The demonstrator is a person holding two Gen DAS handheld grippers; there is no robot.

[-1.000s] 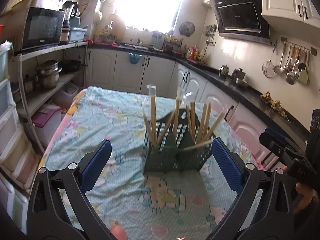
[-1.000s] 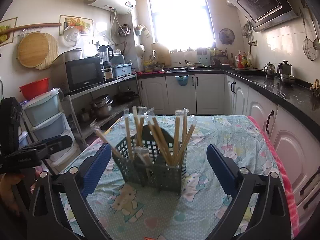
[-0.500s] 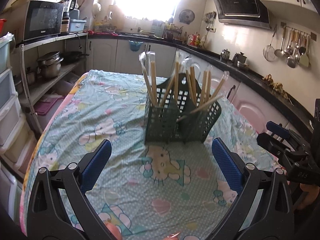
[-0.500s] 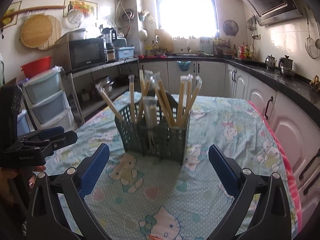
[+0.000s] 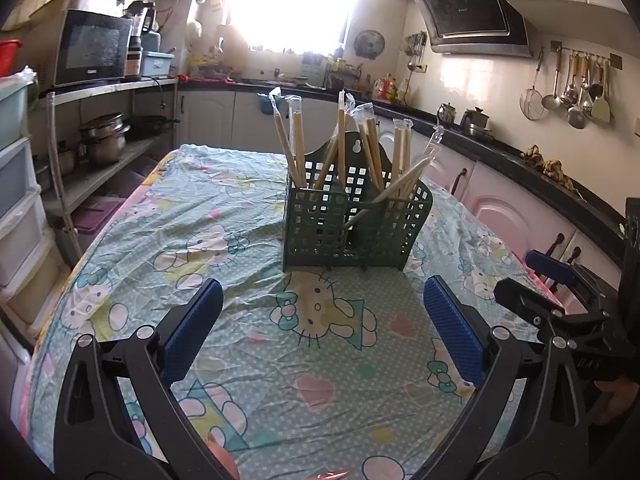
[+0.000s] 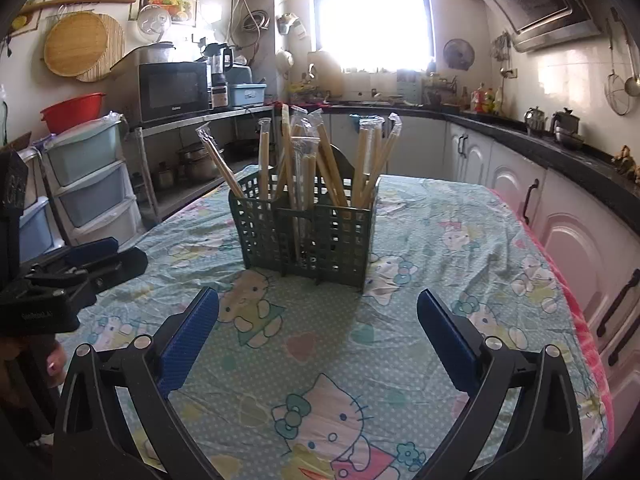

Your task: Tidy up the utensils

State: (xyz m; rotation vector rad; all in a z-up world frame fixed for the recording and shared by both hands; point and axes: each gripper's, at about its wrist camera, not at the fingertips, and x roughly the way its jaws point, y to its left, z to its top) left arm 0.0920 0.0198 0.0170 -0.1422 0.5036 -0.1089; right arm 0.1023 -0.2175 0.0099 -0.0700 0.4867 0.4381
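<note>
Left gripper (image 5: 320,316) and right gripper (image 6: 318,320), both spread and empty, hover short of the green utensil basket (image 5: 352,220) on the patterned tablecloth (image 5: 224,216). Wrapped chopsticks (image 6: 320,164) stand sorted inside its compartments, suggesting the organizing is largely complete.

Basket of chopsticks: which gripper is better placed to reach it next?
Right, marginally. The basket sits nearly centred ahead of the right gripper, but off to the right of the left gripper. Both are open and empty.
</note>
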